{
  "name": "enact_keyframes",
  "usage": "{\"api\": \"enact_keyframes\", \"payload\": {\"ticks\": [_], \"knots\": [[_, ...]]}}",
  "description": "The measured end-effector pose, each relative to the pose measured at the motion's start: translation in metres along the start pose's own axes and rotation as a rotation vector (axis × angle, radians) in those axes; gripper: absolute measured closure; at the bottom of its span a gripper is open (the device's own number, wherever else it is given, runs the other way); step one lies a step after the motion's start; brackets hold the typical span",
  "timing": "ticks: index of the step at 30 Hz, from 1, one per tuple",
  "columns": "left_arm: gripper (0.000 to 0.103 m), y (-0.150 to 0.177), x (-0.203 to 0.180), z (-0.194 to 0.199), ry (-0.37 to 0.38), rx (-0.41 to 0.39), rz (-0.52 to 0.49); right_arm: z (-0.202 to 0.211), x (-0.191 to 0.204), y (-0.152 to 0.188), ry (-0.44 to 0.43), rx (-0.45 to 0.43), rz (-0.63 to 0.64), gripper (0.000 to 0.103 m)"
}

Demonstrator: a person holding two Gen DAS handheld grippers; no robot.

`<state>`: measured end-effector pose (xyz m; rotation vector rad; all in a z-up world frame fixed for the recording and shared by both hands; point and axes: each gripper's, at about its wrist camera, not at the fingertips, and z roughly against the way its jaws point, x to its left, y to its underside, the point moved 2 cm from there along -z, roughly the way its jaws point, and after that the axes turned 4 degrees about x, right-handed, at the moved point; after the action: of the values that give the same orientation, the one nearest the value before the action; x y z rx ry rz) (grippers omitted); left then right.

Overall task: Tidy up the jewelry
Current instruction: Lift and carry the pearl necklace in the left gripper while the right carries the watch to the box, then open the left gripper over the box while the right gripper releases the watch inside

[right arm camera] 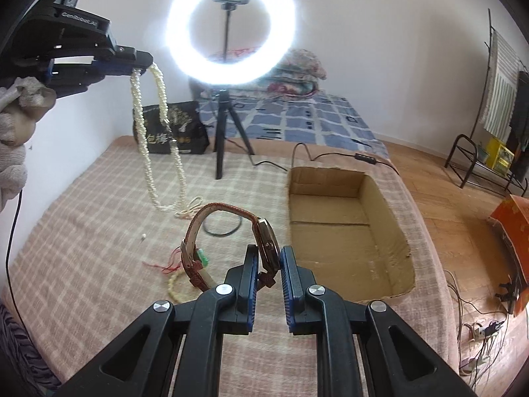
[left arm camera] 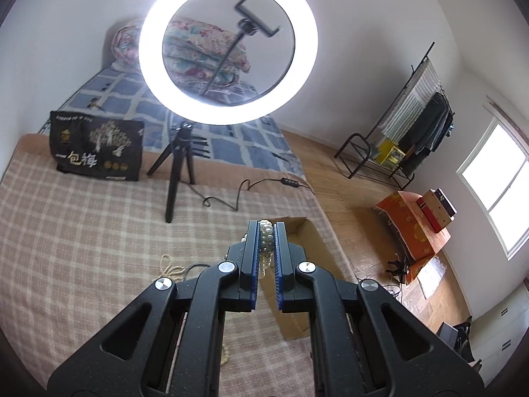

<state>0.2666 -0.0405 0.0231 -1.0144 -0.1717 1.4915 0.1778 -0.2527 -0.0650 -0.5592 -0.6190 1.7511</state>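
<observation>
Pink-and-cream plaid bedding covers the surface we work over, with a lit ring light on a black tripod standing at its far side. Our left gripper has its fingers pressed together on a pearl necklace; from the right wrist view that gripper is raised high to the left of the ring light, and the necklace hangs from it in a long double loop whose lower end reaches the bedding. Our right gripper is clamped on the face of a wristwatch, whose brown strap arches off to the left. Just left of the watch, a pale bead bracelet, red threads and a small green piece lie on the bedding. Right of the watch sits an open cardboard box, its floor bare. A black printed bag leans just left of the tripod.
</observation>
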Motion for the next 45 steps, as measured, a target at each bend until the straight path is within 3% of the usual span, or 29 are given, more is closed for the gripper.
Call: {"api": "enact_keyframes", "payload": {"ticks": [20,36,39,41,42,43,44,45], "knots": [[0.097,-0.028,-0.103,-0.106,0.032,0.100,-0.098,-0.037,-0.090,-0.003,0.089,0.073,-0.171,0.091],[0.097,-0.014,-0.130,-0.196,-0.022,0.204,-0.144,-0.067,-0.113,0.001,0.065,0.133,-0.231,0.090],[0.097,-0.012,-0.131,-0.201,-0.020,0.207,-0.151,-0.068,-0.113,0.000,0.050,0.127,-0.241,0.082],[0.091,-0.012,-0.132,-0.200,-0.030,0.204,-0.165,-0.066,-0.111,-0.002,0.034,0.115,-0.231,0.067],[0.071,-0.012,-0.132,-0.200,-0.028,0.207,-0.171,-0.064,-0.108,-0.002,0.030,0.111,-0.218,0.061],[0.047,-0.012,-0.133,-0.200,-0.025,0.208,-0.175,-0.064,-0.105,-0.003,0.032,0.108,-0.209,0.042],[0.041,-0.012,-0.133,-0.198,-0.022,0.200,-0.181,-0.062,-0.103,-0.003,0.038,0.101,-0.199,0.023],[0.037,-0.011,-0.133,-0.195,-0.030,0.190,-0.190,-0.060,-0.099,-0.003,0.044,0.083,-0.187,0.018]]}}
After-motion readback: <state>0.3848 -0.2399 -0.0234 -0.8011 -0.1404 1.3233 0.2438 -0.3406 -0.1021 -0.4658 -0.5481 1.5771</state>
